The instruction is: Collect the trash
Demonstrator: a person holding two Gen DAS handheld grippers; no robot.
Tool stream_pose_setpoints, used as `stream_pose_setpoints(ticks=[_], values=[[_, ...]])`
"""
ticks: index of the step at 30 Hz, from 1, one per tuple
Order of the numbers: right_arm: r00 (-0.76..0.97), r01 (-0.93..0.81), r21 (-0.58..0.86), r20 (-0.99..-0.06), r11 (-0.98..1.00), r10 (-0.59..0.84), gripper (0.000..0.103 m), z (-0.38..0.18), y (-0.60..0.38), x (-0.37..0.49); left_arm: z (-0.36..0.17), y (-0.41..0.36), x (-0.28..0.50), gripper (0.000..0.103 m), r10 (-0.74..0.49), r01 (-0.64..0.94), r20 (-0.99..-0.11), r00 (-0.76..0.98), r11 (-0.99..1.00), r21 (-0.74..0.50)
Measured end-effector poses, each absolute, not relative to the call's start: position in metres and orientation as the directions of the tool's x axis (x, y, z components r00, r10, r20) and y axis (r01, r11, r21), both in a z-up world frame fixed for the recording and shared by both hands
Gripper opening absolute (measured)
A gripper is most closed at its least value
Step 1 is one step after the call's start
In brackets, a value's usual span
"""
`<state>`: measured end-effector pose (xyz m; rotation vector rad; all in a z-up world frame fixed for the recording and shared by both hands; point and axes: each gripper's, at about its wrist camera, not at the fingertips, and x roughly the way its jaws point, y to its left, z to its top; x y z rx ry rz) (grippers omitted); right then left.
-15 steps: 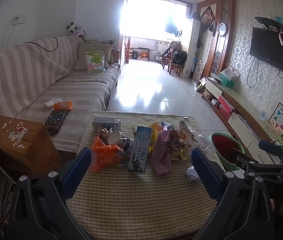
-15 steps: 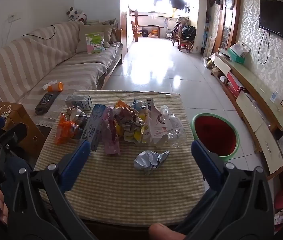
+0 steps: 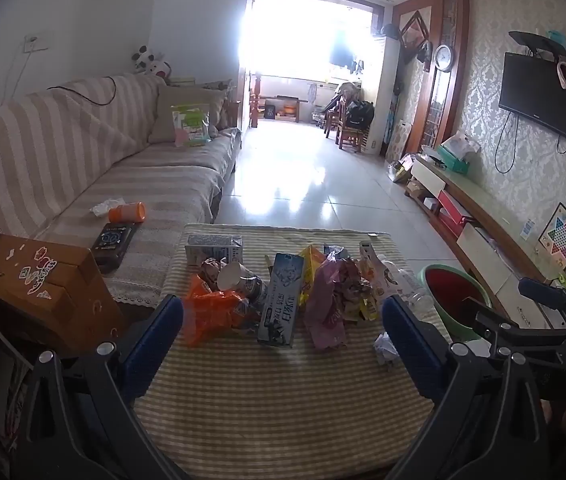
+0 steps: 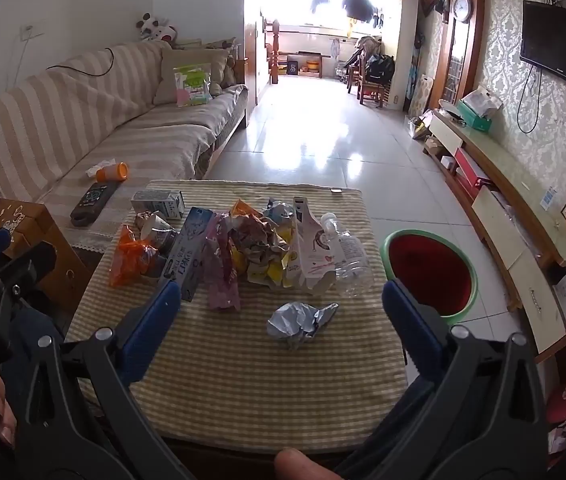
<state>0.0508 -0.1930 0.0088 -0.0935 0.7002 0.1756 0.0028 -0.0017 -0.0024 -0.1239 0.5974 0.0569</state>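
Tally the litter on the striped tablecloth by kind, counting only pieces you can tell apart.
Cardboard drink cartons: 3
Clear plastic bottle: 1
White paper cup: 1
Crumpled silver foil wad: 1
Orange plastic wrapper: 1
Pink plastic wrapper: 1
Total: 8, leaving out the tangled yellow-and-brown wrapper heap, which cannot be separated.

Both tongs, the left tongs [image 3: 283,320] and the right tongs [image 4: 281,304], share one build: black angular plastic arms with round silver screws at the joints. Each arm ends in a flat blue pad [image 4: 151,332].
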Motion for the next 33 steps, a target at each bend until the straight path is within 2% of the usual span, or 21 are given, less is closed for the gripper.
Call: stream_pose_setpoints(ticks=[33], values=[[0.737, -0.208, -0.009, -0.658, 0.978, 0.151, 0.1, -0.005, -0.194, 0.05, -0.002, -0.004, 0.002, 0.095, 0.032, -0.1, -0.569, 0.821, 0.991, -0.089]])
